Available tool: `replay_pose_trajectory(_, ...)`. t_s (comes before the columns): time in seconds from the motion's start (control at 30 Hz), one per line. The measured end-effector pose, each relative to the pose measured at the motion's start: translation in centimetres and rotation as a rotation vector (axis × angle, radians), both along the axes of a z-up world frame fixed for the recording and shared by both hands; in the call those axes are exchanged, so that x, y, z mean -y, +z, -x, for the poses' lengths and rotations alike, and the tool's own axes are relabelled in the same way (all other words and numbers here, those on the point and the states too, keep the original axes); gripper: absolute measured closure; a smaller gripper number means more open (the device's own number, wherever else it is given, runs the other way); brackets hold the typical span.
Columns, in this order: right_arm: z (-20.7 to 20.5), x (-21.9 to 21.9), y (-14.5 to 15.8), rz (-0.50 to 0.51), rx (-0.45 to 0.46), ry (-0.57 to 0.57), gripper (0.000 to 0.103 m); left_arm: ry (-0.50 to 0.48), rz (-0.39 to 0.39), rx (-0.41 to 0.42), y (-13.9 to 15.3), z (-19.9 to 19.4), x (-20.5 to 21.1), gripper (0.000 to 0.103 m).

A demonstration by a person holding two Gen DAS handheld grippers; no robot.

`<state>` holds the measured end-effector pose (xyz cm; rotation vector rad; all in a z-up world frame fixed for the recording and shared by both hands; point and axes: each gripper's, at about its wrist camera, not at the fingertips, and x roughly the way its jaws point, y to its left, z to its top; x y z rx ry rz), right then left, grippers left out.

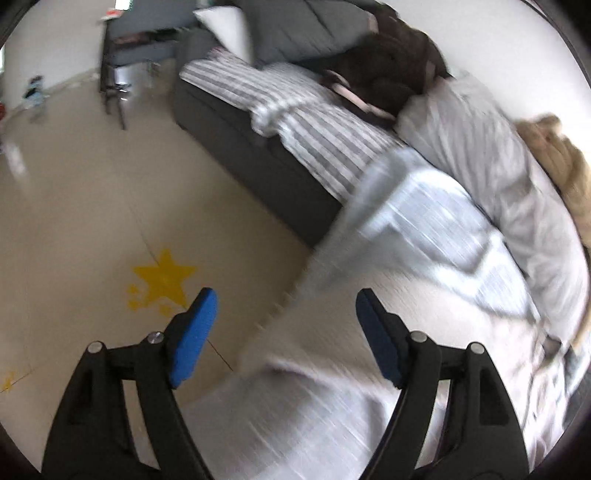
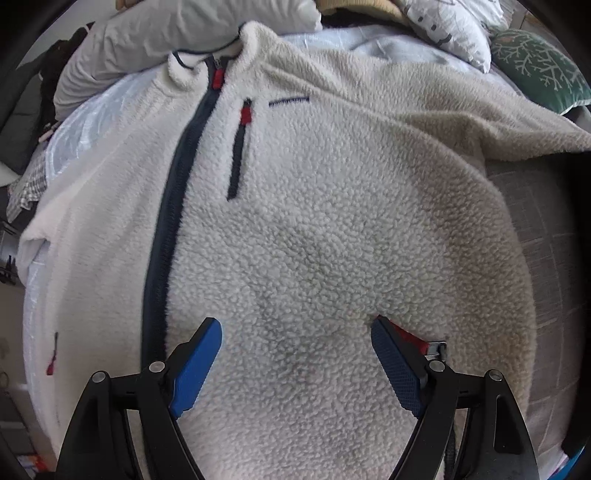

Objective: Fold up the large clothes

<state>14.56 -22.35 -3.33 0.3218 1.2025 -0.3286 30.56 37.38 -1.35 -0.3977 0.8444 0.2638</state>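
Note:
A cream fleece jacket [image 2: 332, 229] lies spread front-up on the sofa, with a dark centre zipper [image 2: 173, 192], a chest pocket zipper [image 2: 238, 162] and red pulls. My right gripper [image 2: 295, 354] is open and empty just above the jacket's lower front, with a red pocket pull [image 2: 410, 336] beside its right finger. My left gripper [image 1: 286, 332] is open and empty at the sofa's front edge, over the blurred left edge of the jacket [image 1: 325, 369] and the floor.
A dark grey sofa [image 1: 236, 147] holds a striped garment [image 1: 295, 122], a grey garment [image 1: 480, 155], dark clothes [image 1: 388, 70] and a tan item [image 1: 561, 155]. Pillows [image 2: 454, 29] and a green cushion [image 2: 539, 70] lie behind the jacket. The beige floor has a yellow star [image 1: 162, 280].

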Motion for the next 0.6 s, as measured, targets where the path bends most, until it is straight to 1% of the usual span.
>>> replay_pose_trajectory(0.1,0.9,0.5,1.3,-0.003,0.036,-0.012,0.018,-0.083,0.002,-0.038,0.3,1.4,4.2,0.025)
replay_pose_trajectory(0.2,1.7,1.2,2.4,-0.006,0.06,-0.031,0.018,-0.12,0.032,-0.068,0.4,2.8,7.6,0.023)
replay_pose_trajectory(0.27,2.3,1.8,3.2,-0.016,0.075,-0.05,0.018,-0.144,0.047,-0.107,0.5,3.5,9.8,0.022)
replay_pose_trajectory(0.37,3.0,3.3,4.5,-0.032,0.09,-0.079,0.018,-0.215,0.011,-0.151,1.5,3.8,13.9,0.022)
replay_pose_trajectory(0.43,3.5,5.1,5.9,-0.03,0.11,-0.103,0.018,-0.244,-0.021,-0.144,2.6,4.2,16.4,0.02)
replay_pose_trajectory(0.47,3.8,6.0,6.7,-0.02,0.121,-0.114,0.018,-0.255,-0.023,-0.136,3.0,4.5,17.4,0.019)
replay_pose_trajectory(0.5,4.2,6.7,7.5,-0.009,0.129,-0.123,0.018,-0.265,-0.015,-0.127,3.3,4.6,18.3,0.017)
replay_pose_trajectory(0.6,5.4,10.5,10.7,0.04,0.157,-0.165,0.018,-0.316,0.051,-0.093,3.7,5.3,21.3,0.012)
